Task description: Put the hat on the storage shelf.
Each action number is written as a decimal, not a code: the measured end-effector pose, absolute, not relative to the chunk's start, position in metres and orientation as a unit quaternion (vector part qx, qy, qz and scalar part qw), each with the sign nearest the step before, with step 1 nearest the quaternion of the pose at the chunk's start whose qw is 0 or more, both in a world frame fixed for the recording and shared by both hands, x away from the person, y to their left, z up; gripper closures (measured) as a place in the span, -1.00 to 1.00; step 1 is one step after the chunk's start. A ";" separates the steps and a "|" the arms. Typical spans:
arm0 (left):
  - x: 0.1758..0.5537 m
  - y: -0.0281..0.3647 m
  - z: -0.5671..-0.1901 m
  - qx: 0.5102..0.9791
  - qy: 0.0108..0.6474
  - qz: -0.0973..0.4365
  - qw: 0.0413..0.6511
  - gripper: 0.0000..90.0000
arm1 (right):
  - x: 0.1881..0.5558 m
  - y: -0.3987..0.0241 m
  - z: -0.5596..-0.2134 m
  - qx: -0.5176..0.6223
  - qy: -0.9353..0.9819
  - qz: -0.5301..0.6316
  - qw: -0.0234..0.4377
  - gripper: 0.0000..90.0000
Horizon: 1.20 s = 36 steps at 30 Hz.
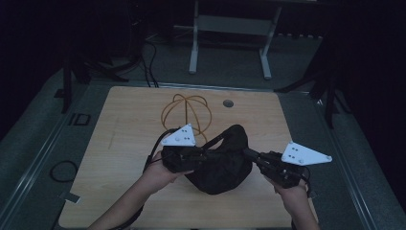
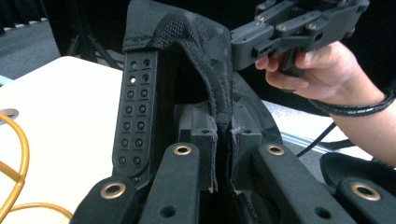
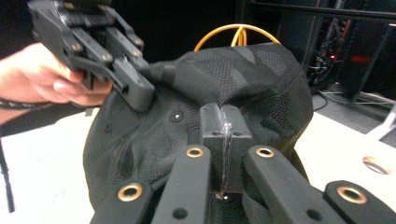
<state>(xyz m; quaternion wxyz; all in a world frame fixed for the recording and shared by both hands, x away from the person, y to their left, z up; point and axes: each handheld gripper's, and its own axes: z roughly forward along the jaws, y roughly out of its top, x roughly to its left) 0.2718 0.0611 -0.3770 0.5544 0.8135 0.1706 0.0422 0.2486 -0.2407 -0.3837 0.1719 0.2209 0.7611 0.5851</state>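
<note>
Item: black cap [image 1: 221, 160], mesh fabric, with a perforated adjusting strap [image 2: 132, 112] at its back. Location: near half of the wooden table [image 1: 119, 143], held between the two grippers, its lower part resting on or just above the tabletop; which of the two cannot be told.

Left gripper [image 1: 200, 154]: jaws pressed together on the cap's fabric edge beside the strap, as the left gripper view shows at close range. Left hand [image 1: 160, 170] grips it from below.

Right gripper [image 1: 250, 154]: jaws pressed together on a fold of the cap's opposite side; the right gripper view shows the fabric pinched thin between the pads. Right hand [image 1: 289, 189] behind it.

Also present: wire stand [image 1: 186, 111], orange, dome-shaped, standing just behind the cap toward the far side of the table. Round grommet [image 1: 228, 103] in the tabletop beyond it.

Step in hand, as judged: the cap is gripped at both sides and held with its opening spread, likely in readiness for seating on the stand.

Next move calls for: raising both grippers together so the cap clears the dome's top, carrying it away from the person, keeping the opening downward and wide, then lowering evenly. Uneven tension could collapse the crown or tip the light stand.
</note>
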 end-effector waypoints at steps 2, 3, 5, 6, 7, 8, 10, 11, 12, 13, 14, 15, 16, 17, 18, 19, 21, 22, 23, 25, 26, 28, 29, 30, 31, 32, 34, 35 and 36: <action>0.272 0.060 -0.376 0.814 0.169 0.041 0.555 0.87 | 0.248 -0.241 -0.384 0.221 0.761 0.585 0.173 0.98; 0.272 0.059 -0.376 0.814 0.167 0.038 0.555 0.87 | 0.248 -0.241 -0.384 0.221 0.762 0.583 0.177 0.97; 0.272 0.058 -0.375 0.814 0.169 0.039 0.554 0.87 | 0.247 -0.243 -0.385 0.222 0.761 0.584 0.177 0.96; 0.272 0.057 -0.374 0.815 0.169 0.041 0.553 0.87 | 0.247 -0.244 -0.385 0.221 0.762 0.583 0.176 0.94; 0.272 0.057 -0.374 0.814 0.171 0.040 0.553 0.87 | 0.246 -0.246 -0.386 0.223 0.761 0.583 0.176 0.90; 0.272 0.057 -0.374 0.814 0.171 0.038 0.553 0.87 | 0.246 -0.248 -0.386 0.224 0.760 0.584 0.175 0.86; 0.273 0.059 -0.372 0.811 0.177 0.036 0.557 0.87 | 0.245 -0.254 -0.387 0.232 0.757 0.584 0.179 0.80; 0.273 0.059 -0.372 0.810 0.177 0.037 0.558 0.87 | 0.244 -0.259 -0.388 0.240 0.753 0.586 0.181 0.75; 0.273 0.060 -0.370 0.808 0.183 0.039 0.559 0.87 | 0.243 -0.263 -0.388 0.245 0.750 0.587 0.181 0.71; 0.273 0.059 -0.370 0.808 0.183 0.037 0.558 0.87 | 0.239 -0.267 -0.389 0.252 0.748 0.582 0.198 0.68; 0.271 0.058 -0.368 0.809 0.182 0.044 0.557 0.87 | 0.236 -0.269 -0.388 0.254 0.748 0.577 0.207 0.64; 0.270 0.056 -0.367 0.809 0.186 0.046 0.556 0.87 | 0.231 -0.270 -0.388 0.252 0.748 0.575 0.215 0.52; 0.269 0.054 -0.366 0.808 0.188 0.048 0.556 0.87 | 0.220 -0.269 -0.386 0.249 0.750 0.568 0.232 0.34; 0.267 0.053 -0.365 0.807 0.191 0.051 0.556 0.87 | 0.220 -0.269 -0.386 0.249 0.750 0.568 0.232 0.34; 0.266 0.051 -0.364 0.805 0.199 0.054 0.556 0.87 | 0.216 -0.267 -0.386 0.243 0.753 0.562 0.242 0.30; 0.264 0.049 -0.363 0.804 0.201 0.059 0.556 0.87 | 0.209 -0.261 -0.385 0.234 0.759 0.553 0.251 0.18; 0.262 0.045 -0.361 0.802 0.209 0.063 0.556 0.87 | 0.200 -0.252 -0.386 0.216 0.770 0.540 0.263 0.12; 0.259 0.042 -0.359 0.802 0.213 0.070 0.554 0.87 | 0.197 -0.249 -0.387 0.211 0.774 0.536 0.265 0.07; 0.258 0.040 -0.358 0.800 0.219 0.077 0.553 0.87 | 0.195 -0.243 -0.388 0.209 0.776 0.530 0.270 0.00; 0.256 0.036 -0.355 0.796 0.229 0.081 0.555 0.87 | 0.191 -0.236 -0.391 0.222 0.770 0.531 0.275 -0.08; 0.254 0.033 -0.354 0.794 0.234 0.092 0.554 0.87 | 0.190 -0.235 -0.392 0.224 0.769 0.531 0.277 -0.10; 0.251 0.028 -0.352 0.793 0.240 0.107 0.549 0.87 | 0.184 -0.226 -0.396 0.229 0.763 0.522 0.304 -0.16; 0.250 0.027 -0.352 0.793 0.242 0.110 0.548 0.87 | 0.180 -0.222 -0.396 0.225 0.764 0.512 0.322 -0.18; 0.250 0.025 -0.351 0.795 0.242 0.114 0.545 0.87 | 0.178 -0.220 -0.396 0.224 0.761 0.509 0.335 -0.18; 0.250 0.023 -0.351 0.794 0.244 0.112 0.546 0.87 | 0.175 -0.218 -0.394 0.221 0.757 0.513 0.339 -0.15; 0.250 0.022 -0.351 0.791 0.247 0.106 0.549 0.87 | 0.173 -0.216 -0.392 0.214 0.757 0.520 0.333 -0.14; 0.249 0.019 -0.351 0.790 0.250 0.105 0.550 0.87 | 0.174 -0.207 -0.393 0.206 0.765 0.506 0.341 -0.18; 0.248 0.018 -0.351 0.790 0.250 0.104 0.550 0.87 | 0.174 -0.207 -0.393 0.206 0.765 0.506 0.341 -0.18; 0.246 0.016 -0.351 0.791 0.250 0.096 0.550 0.87 | 0.181 -0.205 -0.396 0.215 0.765 0.500 0.345 -0.22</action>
